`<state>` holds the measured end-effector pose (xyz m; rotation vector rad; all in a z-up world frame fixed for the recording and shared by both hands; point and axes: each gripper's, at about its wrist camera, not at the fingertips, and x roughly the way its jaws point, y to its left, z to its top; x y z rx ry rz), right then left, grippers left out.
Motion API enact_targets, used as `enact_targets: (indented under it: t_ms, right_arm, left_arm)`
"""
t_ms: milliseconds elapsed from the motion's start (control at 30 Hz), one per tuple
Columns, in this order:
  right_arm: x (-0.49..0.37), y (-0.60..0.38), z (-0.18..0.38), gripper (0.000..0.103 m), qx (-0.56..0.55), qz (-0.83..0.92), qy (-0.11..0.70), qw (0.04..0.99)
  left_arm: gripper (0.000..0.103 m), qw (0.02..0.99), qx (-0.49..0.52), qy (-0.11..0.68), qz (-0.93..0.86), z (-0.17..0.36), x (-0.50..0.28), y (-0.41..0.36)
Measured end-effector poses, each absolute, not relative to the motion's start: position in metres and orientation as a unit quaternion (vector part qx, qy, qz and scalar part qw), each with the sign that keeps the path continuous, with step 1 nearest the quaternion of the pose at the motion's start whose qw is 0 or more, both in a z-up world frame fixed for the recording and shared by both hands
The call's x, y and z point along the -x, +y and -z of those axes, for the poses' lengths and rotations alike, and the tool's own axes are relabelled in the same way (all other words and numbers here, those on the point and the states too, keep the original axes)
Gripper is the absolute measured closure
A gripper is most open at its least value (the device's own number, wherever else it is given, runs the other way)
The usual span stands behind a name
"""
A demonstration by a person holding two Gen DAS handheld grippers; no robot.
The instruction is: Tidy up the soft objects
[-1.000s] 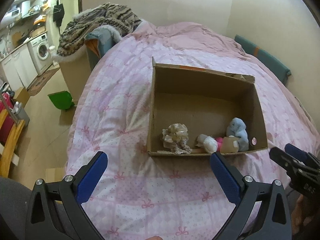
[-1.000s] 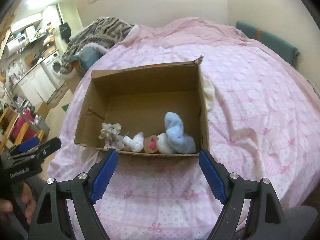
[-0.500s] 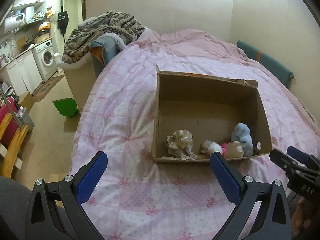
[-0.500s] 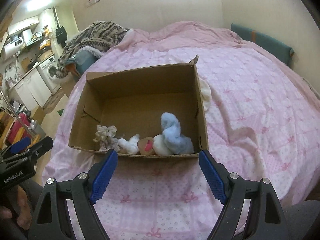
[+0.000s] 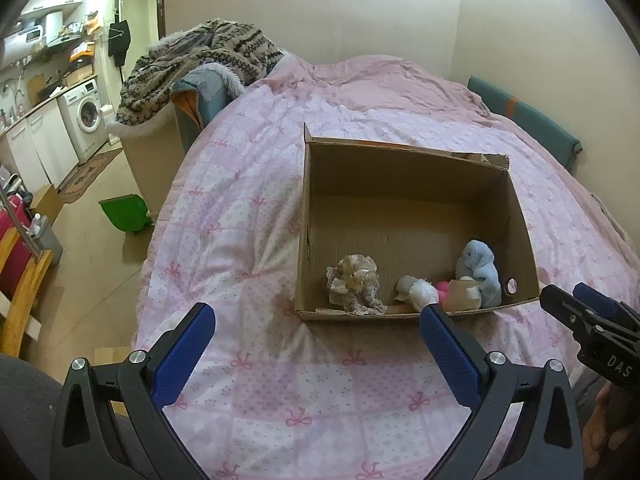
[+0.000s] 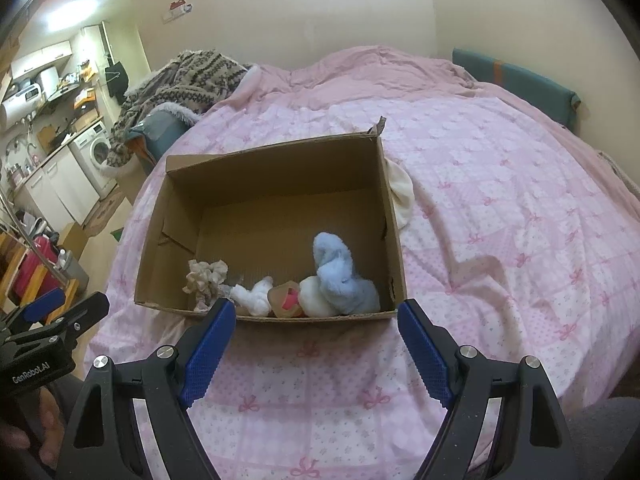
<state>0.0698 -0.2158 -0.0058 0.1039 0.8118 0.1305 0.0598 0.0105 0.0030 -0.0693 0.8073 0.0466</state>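
An open cardboard box (image 5: pixel 400 168) (image 6: pixel 276 172) sits on the pink bed. Along its near wall lie a cream ruffled cloth (image 5: pixel 354 282) (image 6: pixel 205 278), a white soft toy (image 5: pixel 418 292) (image 6: pixel 254 296), a tan and pink piece (image 6: pixel 286 300) and a light blue plush (image 5: pixel 478 266) (image 6: pixel 340 276). My left gripper (image 5: pixel 316 332) is open and empty, above the quilt short of the box. My right gripper (image 6: pixel 316 328) is open and empty, just before the box's near wall. It also shows at the right edge of the left wrist view (image 5: pixel 580 316).
A cream cloth (image 6: pixel 402 192) lies on the quilt against the box's right side. The pink quilt (image 5: pixel 240 220) covers the bed. A patterned blanket pile (image 5: pixel 200 64) lies at the far left. The kitchen floor, a green dustpan (image 5: pixel 124 212) and a washing machine (image 5: pixel 86 114) are left of the bed.
Both grippers have drawn back and risen from the box, so it looks smaller and farther. The items in the box have not moved. Both grippers stay open.
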Motion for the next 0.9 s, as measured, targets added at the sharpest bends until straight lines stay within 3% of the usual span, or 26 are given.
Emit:
enact_targets:
  t_ms: [900]
  right_arm:
    - [-0.0708,-0.2183,0.0029,0.014,-0.052,-0.059,0.388,0.918]
  left_arm:
    - [0.001,0.916,0.043,0.399,-0.016,-0.0027,-0.0598,0.0080]
